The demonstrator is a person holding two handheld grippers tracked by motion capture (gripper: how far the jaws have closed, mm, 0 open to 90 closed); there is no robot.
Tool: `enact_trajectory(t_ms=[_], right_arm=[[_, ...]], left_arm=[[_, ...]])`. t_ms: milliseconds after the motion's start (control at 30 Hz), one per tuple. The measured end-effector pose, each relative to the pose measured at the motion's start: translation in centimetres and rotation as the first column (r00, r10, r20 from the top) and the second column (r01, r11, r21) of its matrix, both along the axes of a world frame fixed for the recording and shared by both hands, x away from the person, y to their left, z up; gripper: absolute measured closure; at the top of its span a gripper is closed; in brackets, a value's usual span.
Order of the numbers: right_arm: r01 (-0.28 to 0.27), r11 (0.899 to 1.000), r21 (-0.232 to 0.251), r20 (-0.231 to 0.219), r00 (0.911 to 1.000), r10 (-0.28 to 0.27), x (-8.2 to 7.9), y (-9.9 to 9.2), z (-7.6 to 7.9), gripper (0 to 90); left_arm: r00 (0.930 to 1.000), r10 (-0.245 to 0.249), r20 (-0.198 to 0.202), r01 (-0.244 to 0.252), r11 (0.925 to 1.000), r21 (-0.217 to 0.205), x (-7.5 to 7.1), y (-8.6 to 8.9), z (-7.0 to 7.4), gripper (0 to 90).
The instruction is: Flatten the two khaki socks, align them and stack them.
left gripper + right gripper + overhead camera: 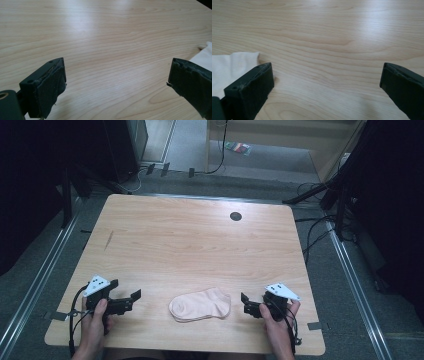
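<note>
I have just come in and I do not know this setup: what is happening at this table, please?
A person sits at a light wooden table and holds a black two-jaw claw in each hand. A pale pink folded cotton sock lies flat near the front edge, between the two. The left claw and the right claw are both open, with bare wood between their jaws. Each stands a little to the side of the sock and does not touch it. Nothing is held at this moment.

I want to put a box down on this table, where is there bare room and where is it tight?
The whole far half of the table is bare wood, bordered only by the small dark hole near the far edge. The near edge is crowded: the pink sock lies between the open left gripper and open right gripper.
</note>
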State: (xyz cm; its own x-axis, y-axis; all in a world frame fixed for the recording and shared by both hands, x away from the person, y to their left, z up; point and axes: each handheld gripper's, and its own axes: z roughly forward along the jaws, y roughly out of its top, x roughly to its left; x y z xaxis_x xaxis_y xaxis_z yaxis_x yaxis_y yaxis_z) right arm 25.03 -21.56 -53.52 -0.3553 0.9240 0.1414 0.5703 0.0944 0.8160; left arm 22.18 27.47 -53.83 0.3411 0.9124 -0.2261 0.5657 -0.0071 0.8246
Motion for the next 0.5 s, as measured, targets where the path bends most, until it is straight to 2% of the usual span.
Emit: enact_trajectory(t_ms=[300, 400, 433, 500], right_arm=[[0.041, 0.999, 0.001, -0.005, 0.9991, -0.041, -0.7, -3.4, -0.5, 0.0], [0.063, 0.998, 0.003, -0.001, 0.998, -0.063, -0.9, -4.6, -0.5, 0.0], [0.071, 0.997, 0.006, 0.001, 0.9975, -0.071, -1.0, -5.1, -0.5, 0.0], [0.09, 0.996, 0.007, 0.002, 0.9959, -0.09, -1.2, -5.8, -0.5, 0.0]], left_arm=[[0.998, 0.063, -0.006, -0.063, 0.9977, 0.025, -0.4, 3.2, -0.2, 1.8], [0.9958, 0.091, -0.008, -0.09, 0.9954, 0.031, -0.7, 4.7, -0.3, 1.7], [0.9958, 0.091, -0.008, -0.09, 0.9954, 0.031, -0.7, 4.7, -0.3, 1.7], [0.9933, 0.115, -0.013, -0.114, 0.9927, 0.039, -1.0, 5.9, -0.5, 1.8]])
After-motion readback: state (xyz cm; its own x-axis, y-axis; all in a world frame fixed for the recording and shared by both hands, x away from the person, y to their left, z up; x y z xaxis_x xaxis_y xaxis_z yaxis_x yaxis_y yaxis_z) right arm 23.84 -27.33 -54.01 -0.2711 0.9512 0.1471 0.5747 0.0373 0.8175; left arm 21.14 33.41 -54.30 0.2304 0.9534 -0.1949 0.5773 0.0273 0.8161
